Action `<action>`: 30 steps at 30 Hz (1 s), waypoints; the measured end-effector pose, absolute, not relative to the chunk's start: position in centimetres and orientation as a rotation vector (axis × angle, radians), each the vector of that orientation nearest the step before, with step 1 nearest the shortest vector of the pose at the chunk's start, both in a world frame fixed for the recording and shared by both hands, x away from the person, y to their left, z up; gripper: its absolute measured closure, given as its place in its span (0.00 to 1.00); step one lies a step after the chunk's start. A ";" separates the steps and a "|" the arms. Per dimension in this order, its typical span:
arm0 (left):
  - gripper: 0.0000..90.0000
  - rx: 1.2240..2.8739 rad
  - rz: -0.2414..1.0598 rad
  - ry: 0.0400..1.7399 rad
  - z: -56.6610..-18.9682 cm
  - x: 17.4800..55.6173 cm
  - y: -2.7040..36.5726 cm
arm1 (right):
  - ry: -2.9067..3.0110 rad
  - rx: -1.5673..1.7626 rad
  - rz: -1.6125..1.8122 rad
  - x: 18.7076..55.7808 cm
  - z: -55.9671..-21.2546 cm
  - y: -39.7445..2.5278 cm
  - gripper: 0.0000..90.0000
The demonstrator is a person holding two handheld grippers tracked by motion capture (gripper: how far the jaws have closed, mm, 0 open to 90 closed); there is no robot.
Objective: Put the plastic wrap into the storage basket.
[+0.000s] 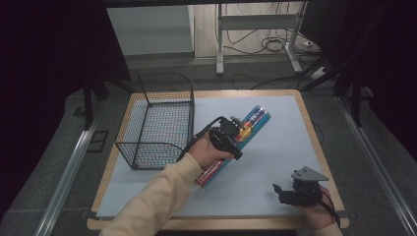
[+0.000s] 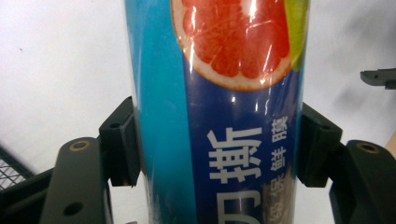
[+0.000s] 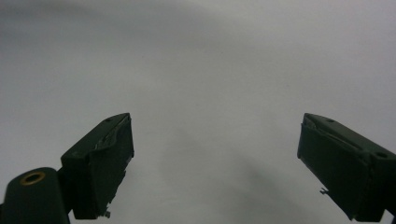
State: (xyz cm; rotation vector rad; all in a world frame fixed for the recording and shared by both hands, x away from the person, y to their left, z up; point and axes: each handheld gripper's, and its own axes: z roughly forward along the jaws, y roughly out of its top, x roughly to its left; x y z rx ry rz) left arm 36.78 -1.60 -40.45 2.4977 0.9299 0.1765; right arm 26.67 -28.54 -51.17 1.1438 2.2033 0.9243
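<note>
Left claw [image 1: 235, 133] clamps the long blue box [image 2: 219, 112] at centre frame; next, carry it left into the wire basket [image 1: 157, 123]. Right claw [image 1: 290, 191] gapes, empty.

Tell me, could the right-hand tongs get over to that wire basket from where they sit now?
Probably not directly. The right tongs rest open near the table's front right, while the wire basket stands at the far left. The left tongs, their forearm and the cling film box they grip lie across the path.
</note>
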 end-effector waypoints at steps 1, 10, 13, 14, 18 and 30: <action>0.35 2.498 0.178 0.929 -40.3 36.8 -1.6 | 2.204 1.144 0.925 26.7 -51.2 -28.5 0.12; 0.35 2.496 0.192 0.915 -39.4 37.0 -1.9 | 2.203 1.144 0.924 26.7 -51.2 -28.6 0.12; 0.35 2.495 0.202 0.915 -39.2 37.2 -2.0 | 2.203 1.145 0.924 26.7 -51.2 -28.6 0.12; 0.35 2.494 0.206 0.917 -39.1 37.2 -2.1 | 2.203 1.145 0.924 26.7 -51.2 -28.6 0.12; 0.35 2.480 0.234 0.917 -38.8 37.5 -2.0 | 2.203 1.147 0.923 26.7 -51.1 -28.6 0.12; 0.35 2.480 0.254 0.947 -37.5 39.1 -1.5 | 2.207 1.143 0.917 26.7 -51.2 -28.6 0.12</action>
